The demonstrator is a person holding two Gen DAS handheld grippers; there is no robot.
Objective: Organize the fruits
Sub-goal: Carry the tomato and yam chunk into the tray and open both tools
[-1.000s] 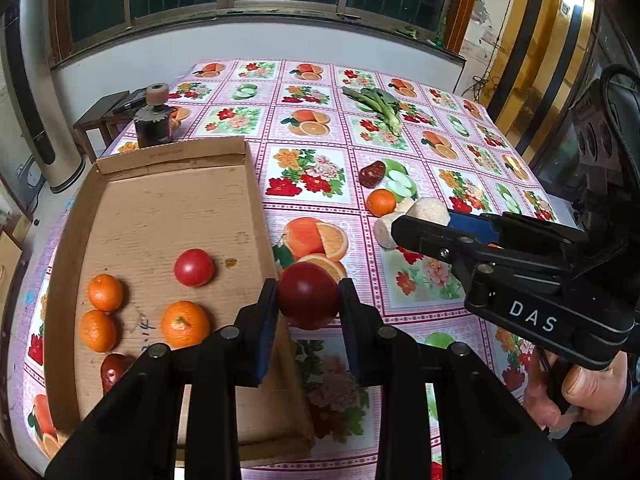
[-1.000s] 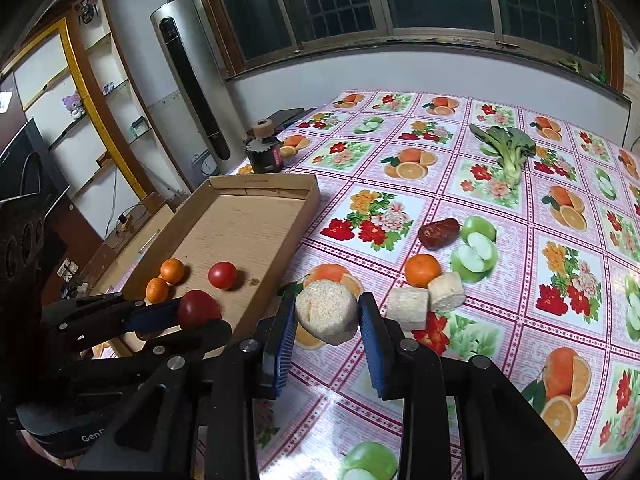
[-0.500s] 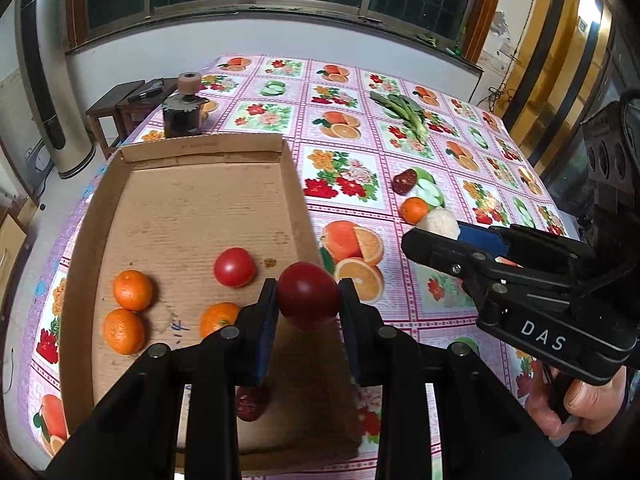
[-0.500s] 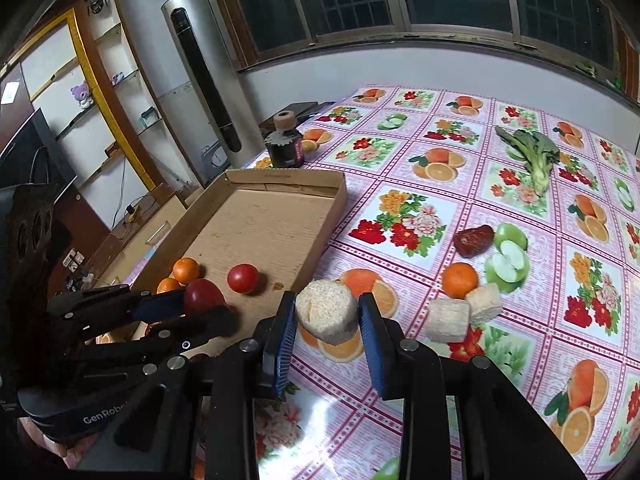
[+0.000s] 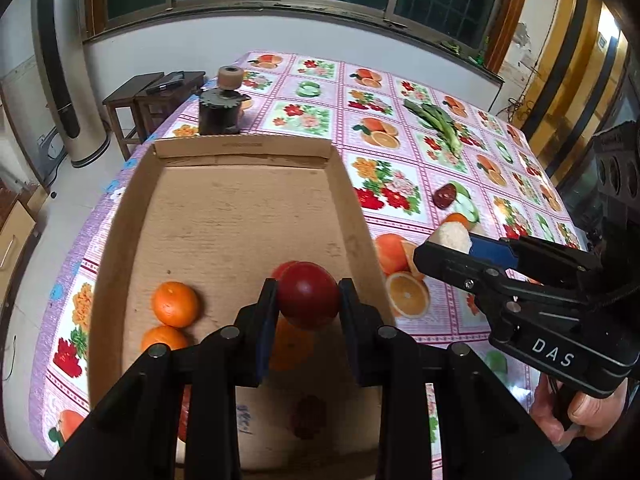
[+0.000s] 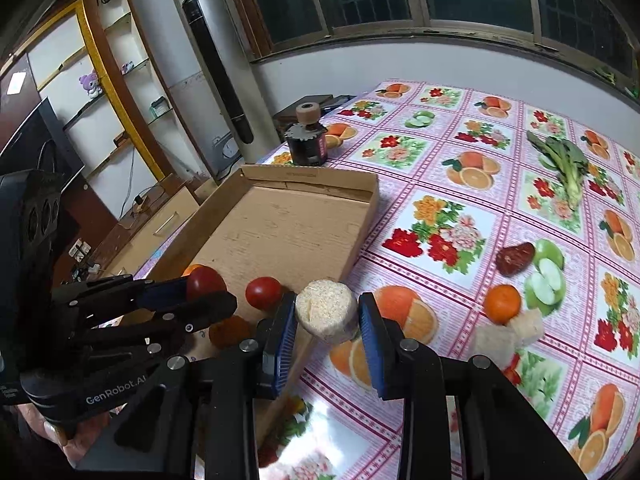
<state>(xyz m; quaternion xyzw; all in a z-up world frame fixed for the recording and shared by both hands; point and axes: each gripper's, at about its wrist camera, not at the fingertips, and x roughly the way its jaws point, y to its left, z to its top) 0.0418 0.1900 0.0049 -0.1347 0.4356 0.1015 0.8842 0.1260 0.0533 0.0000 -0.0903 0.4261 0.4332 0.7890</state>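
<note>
Surface: glossy tablecloth (image 6: 472, 184) printed with fruit and flower squares, dark windows behind; shallow cardboard tray (image 5: 248, 216) on its left part.
Step in hand: judged as the drop-off of one fruit into the tray, several already sorted there.
Left gripper (image 5: 308, 304): narrowed on a dark red fruit (image 5: 308, 294), smooth and round, held above the tray floor near its right wall.
Right gripper (image 6: 326, 322): pinching a pale round cake (image 6: 326, 312), grainy top, cylinder shape; it hangs over the tray's near right edge.
In tray: two oranges (image 5: 175, 304), dimpled skin, at the near left; a red tomato (image 6: 263, 293), shiny, just beyond the held fruit; another orange partly hidden under the jaws.
On the cloth, right: one orange (image 6: 502, 304), a dark wrinkled fruit (image 6: 515, 258), two pale blocks (image 6: 494, 342), leafy greens (image 6: 564, 164) far off.
Next move calls for: lowering the red fruit to a bare patch of cardboard, then parting the jaws gently; round fruit will likely roll.
</note>
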